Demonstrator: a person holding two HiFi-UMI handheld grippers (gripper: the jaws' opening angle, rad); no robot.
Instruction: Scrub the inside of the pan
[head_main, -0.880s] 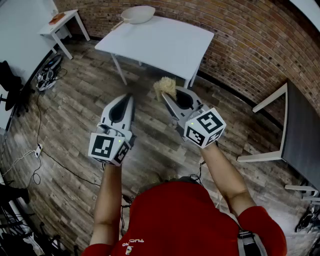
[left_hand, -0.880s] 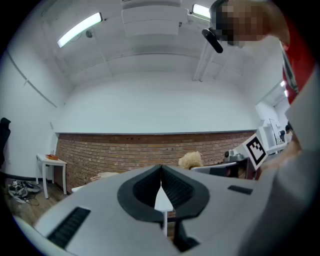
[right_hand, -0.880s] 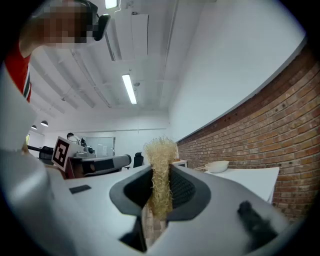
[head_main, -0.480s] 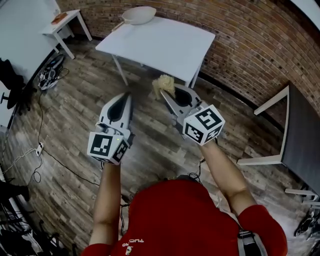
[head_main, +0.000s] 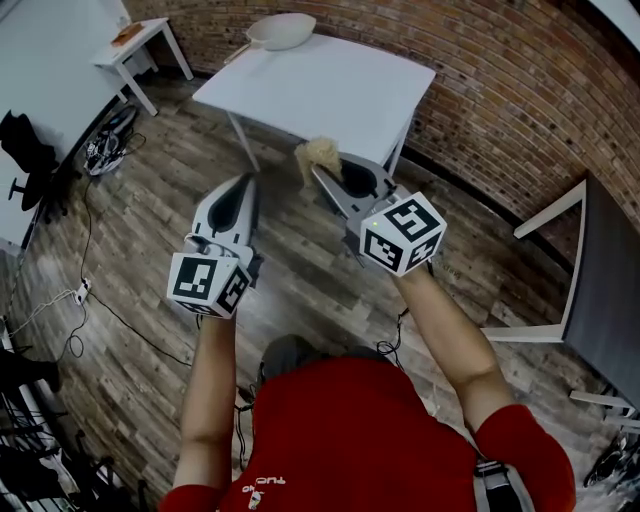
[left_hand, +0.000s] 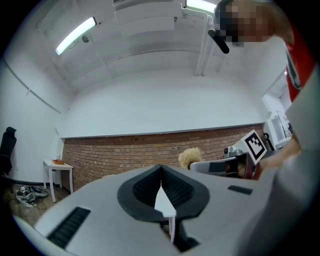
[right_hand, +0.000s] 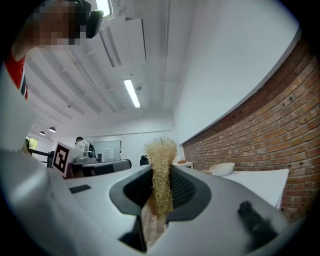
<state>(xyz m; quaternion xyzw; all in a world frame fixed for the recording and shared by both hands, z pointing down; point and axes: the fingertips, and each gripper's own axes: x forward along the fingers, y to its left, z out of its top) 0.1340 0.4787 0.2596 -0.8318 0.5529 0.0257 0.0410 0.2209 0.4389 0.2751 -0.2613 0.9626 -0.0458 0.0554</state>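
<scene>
A cream pan (head_main: 281, 29) sits on the far corner of a white table (head_main: 330, 88); in the right gripper view the pan (right_hand: 222, 169) shows small at the right. My right gripper (head_main: 316, 167) is shut on a tan fibrous scrubber (head_main: 319, 154), which sticks out between its jaws (right_hand: 161, 170). My left gripper (head_main: 249, 180) is shut with nothing in it, its jaws pressed together (left_hand: 161, 172). Both grippers are held up over the wooden floor, well short of the table. The scrubber (left_hand: 190, 156) and right gripper also show in the left gripper view.
A small white side table (head_main: 148, 43) stands at the far left. A dark table (head_main: 607, 280) with a white frame is at the right. A brick wall (head_main: 520, 80) runs behind. Cables (head_main: 70, 300) lie on the floor at the left.
Both grippers have drifted slightly up and left in the head view, closer to the white table. The right gripper still holds the scrubber.
</scene>
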